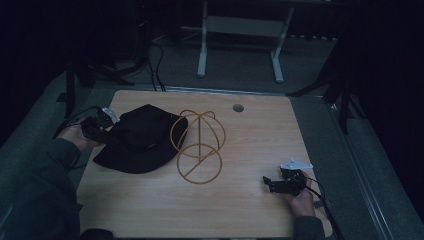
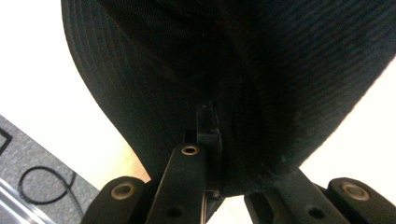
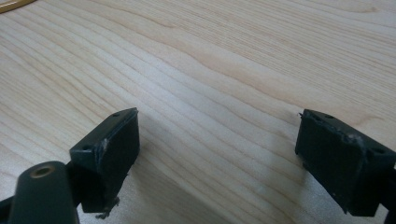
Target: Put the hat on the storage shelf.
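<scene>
Nearest the high camera we see our forearms on the desk (image 1: pixel 150 210). Our left gripper (image 1: pixel 102 125) sits at the left edge, its jaws clamped on the brim of the black hat (image 1: pixel 142 140), which lies on the left half of the desk, touching the gold wire stand (image 1: pixel 199 145) near the middle. Our right gripper (image 1: pixel 272 185) rests toward the near right corner, well apart from both.

From the left gripper view, the left gripper (image 2: pixel 212 140) has its jaws pinched shut on a fold of the black hat (image 2: pixel 289 70), whose dark fabric rises above them; pale desk (image 2: pixel 37 93) shows on either side.

From the right gripper view, the right gripper (image 3: pixel 217 154) holds its jaws wide apart with nothing between them, just bare desk (image 3: pixel 210 60) and a sliver of the gold wire stand (image 3: pixel 11 4) in the far corner.

We judge the work to be putting the hat onto the stand. So far the grasp is made; the hat is not yet on the dome, so lifting, carrying and seating it remain.
</scene>
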A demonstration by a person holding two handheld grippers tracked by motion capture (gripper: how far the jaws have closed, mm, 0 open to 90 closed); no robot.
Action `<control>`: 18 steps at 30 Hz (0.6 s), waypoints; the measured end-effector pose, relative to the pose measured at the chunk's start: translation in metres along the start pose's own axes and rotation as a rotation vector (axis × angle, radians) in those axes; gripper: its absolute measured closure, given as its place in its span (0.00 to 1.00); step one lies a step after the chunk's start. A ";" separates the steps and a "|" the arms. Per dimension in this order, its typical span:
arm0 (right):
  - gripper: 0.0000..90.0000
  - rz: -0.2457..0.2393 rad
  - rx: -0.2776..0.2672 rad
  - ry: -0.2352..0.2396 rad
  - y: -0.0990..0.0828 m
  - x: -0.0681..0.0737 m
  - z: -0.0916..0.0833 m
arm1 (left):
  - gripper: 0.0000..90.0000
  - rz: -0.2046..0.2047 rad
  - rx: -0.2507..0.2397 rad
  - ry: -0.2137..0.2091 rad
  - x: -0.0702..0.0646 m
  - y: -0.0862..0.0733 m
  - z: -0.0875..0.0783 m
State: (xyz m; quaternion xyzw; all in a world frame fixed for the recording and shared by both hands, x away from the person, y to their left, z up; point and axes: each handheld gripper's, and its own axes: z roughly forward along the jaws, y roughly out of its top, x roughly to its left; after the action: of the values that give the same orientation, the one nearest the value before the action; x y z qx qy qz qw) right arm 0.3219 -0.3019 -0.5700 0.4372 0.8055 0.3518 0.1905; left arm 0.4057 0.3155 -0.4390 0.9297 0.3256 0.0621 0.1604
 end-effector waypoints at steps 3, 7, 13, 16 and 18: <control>0.15 0.000 0.000 0.000 0.000 0.000 0.000 | 0.98 -0.004 -0.019 -0.006 0.001 -0.002 -0.004; 0.15 0.000 0.000 0.000 0.000 0.000 0.000 | 0.98 -0.016 -0.043 -0.013 0.002 -0.003 -0.009; 0.15 0.000 0.000 0.000 0.000 0.000 0.000 | 0.98 -0.029 -0.068 -0.020 0.004 -0.008 -0.017; 0.15 0.000 0.000 0.000 0.000 0.000 0.000 | 0.98 -0.036 -0.090 -0.022 0.005 -0.010 -0.021; 0.15 0.000 0.000 0.000 0.000 0.000 0.000 | 0.98 -0.039 -0.102 -0.024 0.005 -0.011 -0.024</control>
State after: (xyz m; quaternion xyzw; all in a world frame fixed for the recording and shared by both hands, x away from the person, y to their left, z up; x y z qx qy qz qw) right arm 0.3219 -0.3019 -0.5700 0.4372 0.8054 0.3519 0.1905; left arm 0.3980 0.3332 -0.4198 0.9146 0.3380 0.0645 0.2125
